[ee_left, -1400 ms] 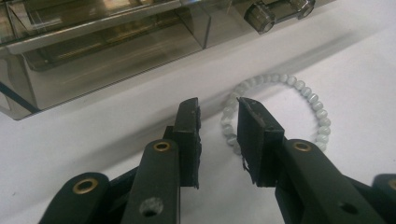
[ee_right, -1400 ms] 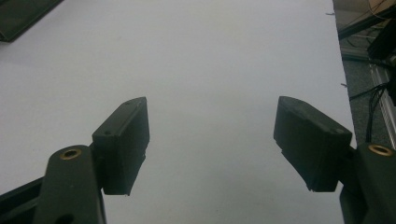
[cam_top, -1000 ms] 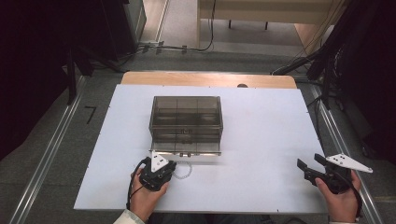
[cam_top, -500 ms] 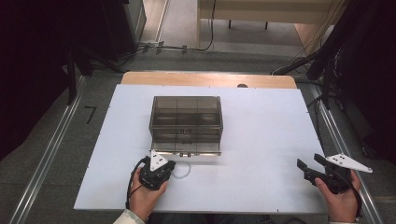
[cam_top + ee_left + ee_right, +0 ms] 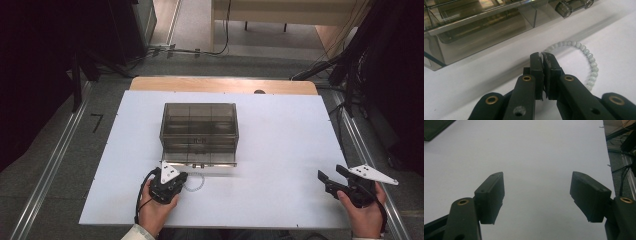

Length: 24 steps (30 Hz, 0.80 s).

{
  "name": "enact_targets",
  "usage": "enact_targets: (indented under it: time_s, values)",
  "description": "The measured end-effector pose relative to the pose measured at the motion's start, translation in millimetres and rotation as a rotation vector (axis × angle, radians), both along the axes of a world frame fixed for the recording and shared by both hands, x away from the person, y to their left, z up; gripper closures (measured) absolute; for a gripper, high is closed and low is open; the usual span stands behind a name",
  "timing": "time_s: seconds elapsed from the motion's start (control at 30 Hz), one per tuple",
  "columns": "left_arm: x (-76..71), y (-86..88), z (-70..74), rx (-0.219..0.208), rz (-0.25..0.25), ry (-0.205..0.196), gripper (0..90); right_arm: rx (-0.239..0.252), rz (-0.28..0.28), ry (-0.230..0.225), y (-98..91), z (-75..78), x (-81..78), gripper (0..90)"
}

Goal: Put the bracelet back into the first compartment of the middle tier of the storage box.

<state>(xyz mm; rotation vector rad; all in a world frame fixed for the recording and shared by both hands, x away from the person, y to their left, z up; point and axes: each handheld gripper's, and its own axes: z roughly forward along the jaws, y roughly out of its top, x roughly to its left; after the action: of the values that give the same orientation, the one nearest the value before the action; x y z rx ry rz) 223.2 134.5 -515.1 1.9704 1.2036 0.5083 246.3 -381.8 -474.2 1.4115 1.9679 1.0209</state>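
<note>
A pale green bead bracelet (image 5: 592, 63) lies on the white table top (image 5: 280, 140), just in front of a smoky transparent box (image 5: 199, 130). My left gripper (image 5: 542, 54) is shut, its jaw tips pinching the near end of the bracelet loop. In the high view the left gripper (image 5: 181, 177) sits at the front left, with the bracelet (image 5: 196, 183) curling off to its right. My right gripper (image 5: 331, 173) rests at the front right, far from the box. Its jaws (image 5: 537, 176) stand wide open over bare table.
The box (image 5: 474, 25) has inner dividers and a clear front ledge with round knobs (image 5: 564, 8). A wooden strip (image 5: 225, 85) borders the table's far edge. Cables and dark stands crowd the floor at the back and right.
</note>
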Motion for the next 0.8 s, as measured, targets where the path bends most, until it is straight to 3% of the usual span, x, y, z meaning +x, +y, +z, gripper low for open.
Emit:
enact_targets:
  time_s: [0.33,0.8]
  values:
    - [-3.5,4.0,5.8,-0.059,-0.003,-0.017,87.9,0.0,0.001,0.003,-0.7,-0.2,-0.1,25.9]
    - [-16.3,12.5,22.9,-0.178,-0.025,-0.135,88.0,0.0,0.0,0.005,-0.4,-0.4,-0.1,25.9]
